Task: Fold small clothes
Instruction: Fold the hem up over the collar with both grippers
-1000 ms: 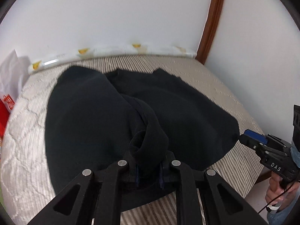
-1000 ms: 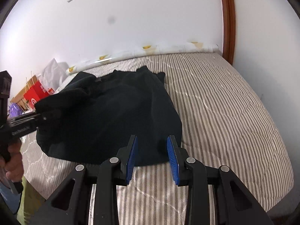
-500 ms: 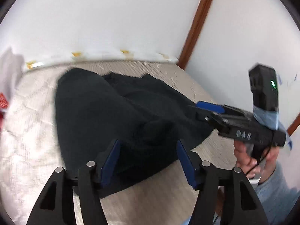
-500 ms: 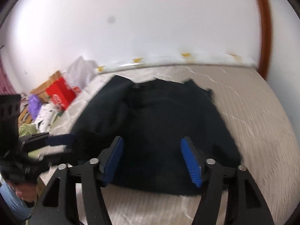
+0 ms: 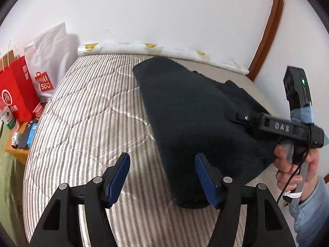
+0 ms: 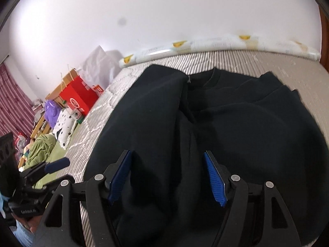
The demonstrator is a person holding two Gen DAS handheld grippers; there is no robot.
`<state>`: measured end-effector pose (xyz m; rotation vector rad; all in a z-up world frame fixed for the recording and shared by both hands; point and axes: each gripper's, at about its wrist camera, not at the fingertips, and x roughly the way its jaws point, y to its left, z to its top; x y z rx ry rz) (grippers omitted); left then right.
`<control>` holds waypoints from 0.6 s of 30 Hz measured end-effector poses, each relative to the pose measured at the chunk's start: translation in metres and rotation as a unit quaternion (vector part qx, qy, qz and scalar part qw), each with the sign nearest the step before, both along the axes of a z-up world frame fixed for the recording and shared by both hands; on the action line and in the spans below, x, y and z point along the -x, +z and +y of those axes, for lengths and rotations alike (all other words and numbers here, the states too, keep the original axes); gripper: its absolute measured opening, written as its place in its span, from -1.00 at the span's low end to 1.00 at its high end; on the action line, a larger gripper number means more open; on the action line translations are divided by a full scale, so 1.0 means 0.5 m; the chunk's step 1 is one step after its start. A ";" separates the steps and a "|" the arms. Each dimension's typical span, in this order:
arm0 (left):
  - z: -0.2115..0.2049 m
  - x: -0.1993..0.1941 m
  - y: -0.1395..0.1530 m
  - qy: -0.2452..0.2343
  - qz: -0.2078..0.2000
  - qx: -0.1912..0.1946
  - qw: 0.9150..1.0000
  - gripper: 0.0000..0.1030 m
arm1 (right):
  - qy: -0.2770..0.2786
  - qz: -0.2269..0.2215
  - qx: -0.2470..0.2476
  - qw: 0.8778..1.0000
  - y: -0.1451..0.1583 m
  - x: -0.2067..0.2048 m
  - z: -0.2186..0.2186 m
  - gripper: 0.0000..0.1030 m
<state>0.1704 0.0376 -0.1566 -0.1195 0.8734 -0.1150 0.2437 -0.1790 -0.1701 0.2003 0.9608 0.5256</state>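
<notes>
From the left wrist, the near hem of the black sweatshirt [image 5: 197, 111] is hidden behind the right-hand finger of the left gripper [image 5: 162, 177], and its edges are smeared by motion. The jaws stand well apart with nothing pressed between the blue pads [image 5: 120, 177]; only striped mattress [image 5: 82, 127] shows in the gap, the garment's left edge just crossing at 2 o'clock of it. The sweatshirt lies on the bed from the centre out to 3 o'clock. At 3 o'clock the right gripper [image 5: 238, 116] reaches over the cloth; its fingertips merge with the dark fabric and are hard to make out. A hand [image 5: 292, 164] in a light blue sleeve grips its handle, cut off by the lens rim. At 9 o'clock stand a red paper bag [image 5: 16, 90] and a white Miniso bag [image 5: 49, 61], glossy and creased. A printed white roll [image 5: 160, 51] lines the wall at 12 o'clock, beside curved brown wood trim [image 5: 269, 28].

From the right wrist, the sweatshirt [image 6: 236, 127] fills the centre, soft and matte, one side folded inward, round collar at 12 o'clock; its near hem is hidden below the gripper frame. The right gripper [image 6: 168, 177] hovers with ribbed blue pads [image 6: 214, 179] apart, cloth beneath them but not pinched. At 8 o'clock the left gripper [image 6: 55, 164] is partly cut off; its opening cannot be judged here. Blurred clutter sits at 9 o'clock: a red bag [image 6: 78, 98], something purple [image 6: 51, 111], green fabric [image 6: 41, 150].
</notes>
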 end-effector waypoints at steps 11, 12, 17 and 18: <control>-0.011 -0.028 -0.022 -0.031 0.006 0.018 0.999 0.23 | 0.033 -0.060 0.035 0.997 0.038 -0.029 0.052 -0.83; -0.014 -0.028 -0.020 -0.034 0.005 0.020 0.999 0.23 | 0.031 -0.074 0.035 0.996 0.053 -0.025 0.042 -0.83; -0.045 -0.018 0.005 -0.049 -0.009 0.017 0.999 0.28 | -0.001 -0.130 0.054 0.990 0.120 -0.002 -0.034 -0.84; -0.055 -0.017 0.010 -0.054 -0.012 0.016 0.998 0.28 | -0.008 -0.140 0.061 0.988 0.129 0.003 -0.054 -0.84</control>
